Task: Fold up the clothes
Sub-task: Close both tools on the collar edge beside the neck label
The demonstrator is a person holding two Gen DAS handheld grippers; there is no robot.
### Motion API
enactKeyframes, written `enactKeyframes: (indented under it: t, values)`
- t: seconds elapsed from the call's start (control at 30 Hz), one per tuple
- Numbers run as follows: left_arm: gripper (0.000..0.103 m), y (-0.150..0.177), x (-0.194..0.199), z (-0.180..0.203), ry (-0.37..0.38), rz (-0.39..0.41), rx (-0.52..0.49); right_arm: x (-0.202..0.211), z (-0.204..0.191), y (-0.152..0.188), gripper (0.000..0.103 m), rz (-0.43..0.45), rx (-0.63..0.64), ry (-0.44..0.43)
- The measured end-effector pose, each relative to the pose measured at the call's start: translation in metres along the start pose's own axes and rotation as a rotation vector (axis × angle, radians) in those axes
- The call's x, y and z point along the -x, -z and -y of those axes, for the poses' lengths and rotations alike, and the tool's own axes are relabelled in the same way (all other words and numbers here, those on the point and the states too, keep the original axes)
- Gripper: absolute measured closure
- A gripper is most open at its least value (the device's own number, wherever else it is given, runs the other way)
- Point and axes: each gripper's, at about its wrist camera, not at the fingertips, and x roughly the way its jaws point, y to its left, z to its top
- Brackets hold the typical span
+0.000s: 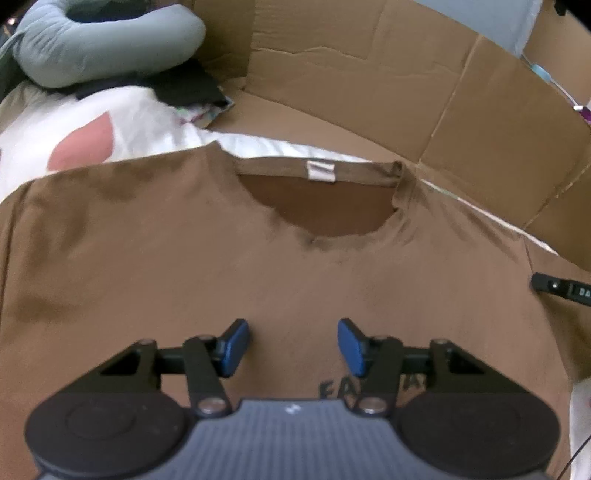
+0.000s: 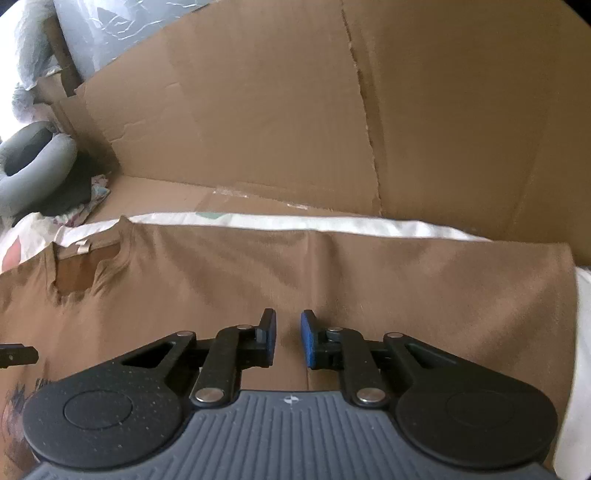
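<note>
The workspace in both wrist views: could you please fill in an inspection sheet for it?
Surface: white sheet with a pink patch, laid over flattened cardboard.
Job's things: brown T-shirt spread flat, front up, neckline away from the claws, white label showing, dark print partly hidden.
Clutter: grey neck pillow and dark fabric at far left.
Grippers: left claw open above the chest, holding nothing; right claw open with a narrower gap, above the sleeve side, holding nothing.
Cables: thin dark line at the left view's right edge, possibly a cable.
Surroundings: cardboard walls behind; plastic wrap beyond.
</note>
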Motion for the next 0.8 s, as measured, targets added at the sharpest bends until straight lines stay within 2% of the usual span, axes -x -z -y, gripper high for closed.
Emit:
enactKeyframes:
  t: [0.13,0.3,0.37,0.43,0.47,0.57,0.7,0.8]
  values:
    - [0.049,-0.009,-0.009,0.011,0.010,0.013,-0.009,-0.018,-0.005,-0.007,0.091,-0.005,0.012,0.015]
    - [0.052,-0.020,-0.013,0.033,0.047,0.036,-0.027,-0.029,-0.007,-0.015,0.092,0.001,0.011,0.039]
    - [0.064,-0.024,-0.016,0.044,0.060,0.036,-0.051,-0.033,-0.006,-0.018,0.091,0.005,0.007,0.047]
    - [0.083,-0.028,-0.022,0.058,0.065,0.027,-0.093,-0.036,-0.003,-0.021,0.093,0.006,0.000,0.048]
    - [0.086,-0.030,-0.024,0.064,0.068,0.022,-0.114,-0.037,-0.002,-0.022,0.095,0.006,-0.003,0.048]
    - [0.087,-0.037,-0.032,0.076,0.116,0.018,-0.107,-0.042,0.001,-0.025,0.097,0.008,-0.011,0.053]
    - [0.087,-0.047,-0.051,0.088,0.113,0.001,-0.118,-0.048,0.001,-0.029,0.097,0.015,-0.008,0.070]
    - [0.092,-0.050,-0.065,0.091,0.066,-0.018,-0.145,-0.053,0.000,-0.034,0.098,0.015,-0.010,0.087]
